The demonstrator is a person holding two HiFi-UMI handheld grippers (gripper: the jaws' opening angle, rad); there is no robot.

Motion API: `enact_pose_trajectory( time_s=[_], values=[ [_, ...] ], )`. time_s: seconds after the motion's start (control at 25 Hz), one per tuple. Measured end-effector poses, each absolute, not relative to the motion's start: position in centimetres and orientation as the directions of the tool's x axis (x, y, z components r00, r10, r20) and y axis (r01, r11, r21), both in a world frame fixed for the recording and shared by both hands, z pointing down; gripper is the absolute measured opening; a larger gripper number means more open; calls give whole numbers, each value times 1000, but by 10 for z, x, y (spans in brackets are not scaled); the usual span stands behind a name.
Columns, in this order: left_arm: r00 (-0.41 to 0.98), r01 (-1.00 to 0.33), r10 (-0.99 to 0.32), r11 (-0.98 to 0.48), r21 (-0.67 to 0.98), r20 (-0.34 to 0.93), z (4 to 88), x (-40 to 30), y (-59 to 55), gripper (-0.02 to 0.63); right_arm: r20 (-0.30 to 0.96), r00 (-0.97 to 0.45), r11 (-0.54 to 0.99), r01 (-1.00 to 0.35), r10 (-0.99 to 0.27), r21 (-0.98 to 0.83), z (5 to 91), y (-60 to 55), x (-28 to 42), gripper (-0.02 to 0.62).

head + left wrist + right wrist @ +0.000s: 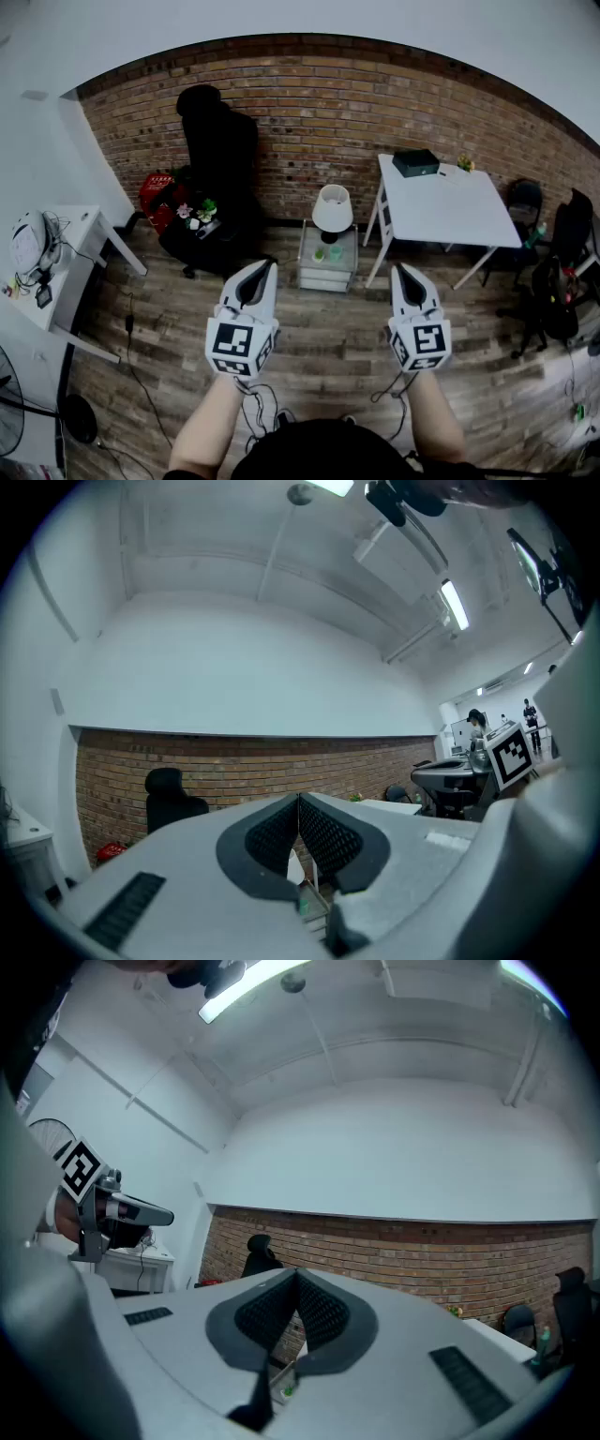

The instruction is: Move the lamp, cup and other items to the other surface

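Brick wall (pixel 309 112), one lamp (pixel 332 208), two cups (pixel 320 253) — left claw (pixel 269 265), right claw (pixel 399 269) pressed together.

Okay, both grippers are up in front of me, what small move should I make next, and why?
Probably step toward the small grey side table: the white-shaded lamp and pale green cup on it lie well beyond the left gripper and right gripper, both shut and empty.

Small white stand (pixel 327 270) at 12 o'clock on the wood floor (pixel 328 356) — carries a white-shade lamp (pixel 332 208), a green cup (pixel 320 253) & a second cup (pixel 336 251) just beside it. White table (pixel 459 216) at 2 o'clock — dark box (pixel 415 162) near its far-left corner, small plant (pixel 465 162) at box's 3 o'clock, apart.
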State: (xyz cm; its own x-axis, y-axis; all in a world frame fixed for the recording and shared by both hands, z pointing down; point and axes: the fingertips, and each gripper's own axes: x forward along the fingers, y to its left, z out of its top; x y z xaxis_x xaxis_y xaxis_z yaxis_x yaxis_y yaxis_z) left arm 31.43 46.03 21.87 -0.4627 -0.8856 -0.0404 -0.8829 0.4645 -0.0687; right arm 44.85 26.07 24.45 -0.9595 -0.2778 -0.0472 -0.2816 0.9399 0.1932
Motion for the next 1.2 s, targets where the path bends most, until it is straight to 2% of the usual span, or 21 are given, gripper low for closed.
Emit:
enact_pose_trajectory(
  time_s=[0.44,0.56,0.6,0.64,0.68,0.72,1.04,1.12,1.2],
  values=[
    [-447,-894,-894,448,-3,-33,232,281,471,6,-32,-957,945,-291,-289,151,246,268,429,6],
    [-444,-896,-895,443,23,-37,238,265,484,6,-50,-965,955,-261,-257,140,247,275,426,6],
    [-446,-895,-894,445,19,-36,241,259,489,12,-49,-969,958,-246,-242,146,249,280,424,119],
    [-447,-894,-894,447,15,-32,244,253,494,78,-39,-971,958,-239,-236,159,253,283,422,190],
    [-447,-894,-894,447,13,-26,248,248,498,145,-23,-970,955,-240,-240,173,257,286,420,194],
    [-444,-896,-896,444,14,-20,252,244,501,163,-9,-969,952,-246,-248,182,261,288,418,206],
    [-385,-921,-922,386,46,34,292,215,498,170,79,-946,924,-287,-315,255,281,283,400,196],
    [-348,-933,-937,350,79,41,303,211,488,172,137,-938,915,-265,-317,303,294,273,395,191],
    [-309,-943,-949,314,111,66,316,207,475,173,197,-936,908,-205,-291,365,310,265,386,153]
  ],
)
